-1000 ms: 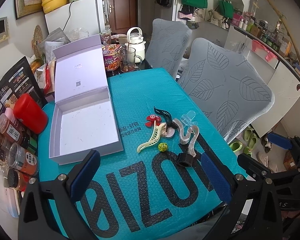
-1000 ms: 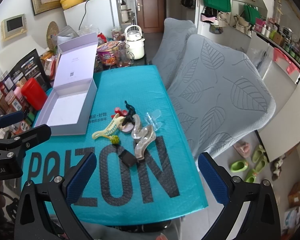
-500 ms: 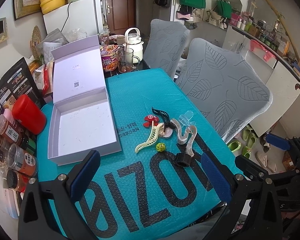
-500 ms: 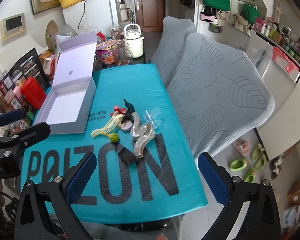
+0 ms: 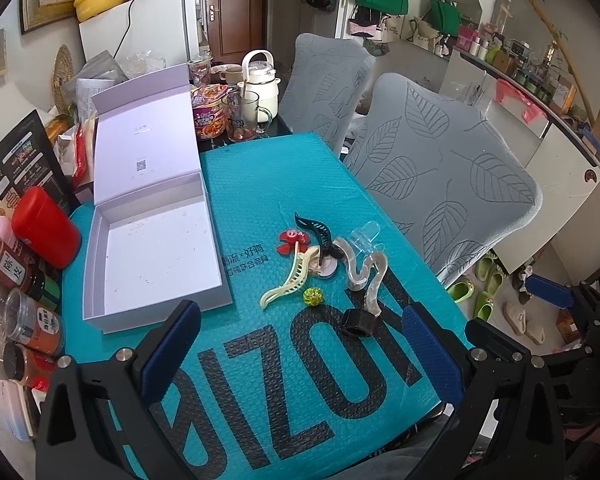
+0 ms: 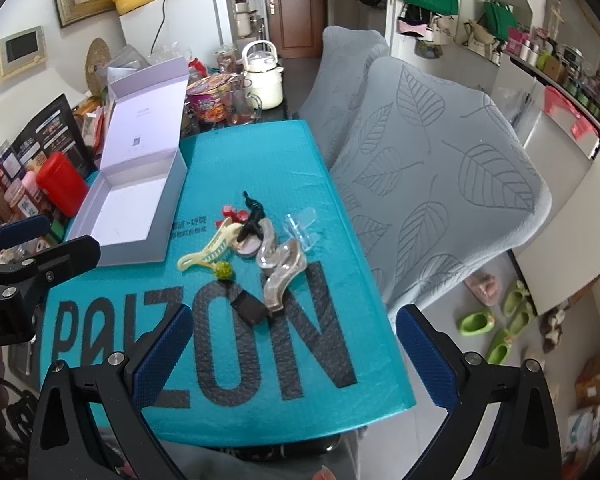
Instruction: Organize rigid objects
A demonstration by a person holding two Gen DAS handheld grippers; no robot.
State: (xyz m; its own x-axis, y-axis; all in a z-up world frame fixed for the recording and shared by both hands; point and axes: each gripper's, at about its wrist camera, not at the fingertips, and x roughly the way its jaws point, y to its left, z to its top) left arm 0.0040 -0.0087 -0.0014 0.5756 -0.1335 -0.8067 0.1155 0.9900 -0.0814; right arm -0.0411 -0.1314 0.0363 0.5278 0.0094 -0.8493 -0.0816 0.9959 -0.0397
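Note:
A small pile of hair clips lies mid-table on the teal mat [image 5: 260, 184]: a cream claw clip [image 5: 287, 280], a black clip [image 5: 316, 229], a red flower clip [image 5: 290, 239], a wavy translucent clip [image 5: 366, 274], a clear clip [image 5: 364, 234], a green bead [image 5: 313, 296] and a black square clip [image 5: 356, 322]. An open white box [image 5: 156, 248] stands empty left of them, its lid up. My left gripper [image 5: 300, 354] hovers open near the front edge, short of the pile. My right gripper [image 6: 294, 354] is open too, above the mat's front right; the black square clip [image 6: 250, 307] lies just beyond it.
Spice jars [image 5: 24, 320] and a red canister [image 5: 44, 232] crowd the left edge. A kettle [image 5: 262, 88], glass mug [image 5: 244, 116] and noodle cup [image 5: 208, 114] stand at the far end. Two grey leaf-patterned chairs [image 5: 440, 184] flank the right side. Slippers [image 6: 500, 320] lie on the floor.
Both grippers have shifted only slightly; the scene drifts a little in each view. Nothing on the table has moved and neither gripper has changed its opening.

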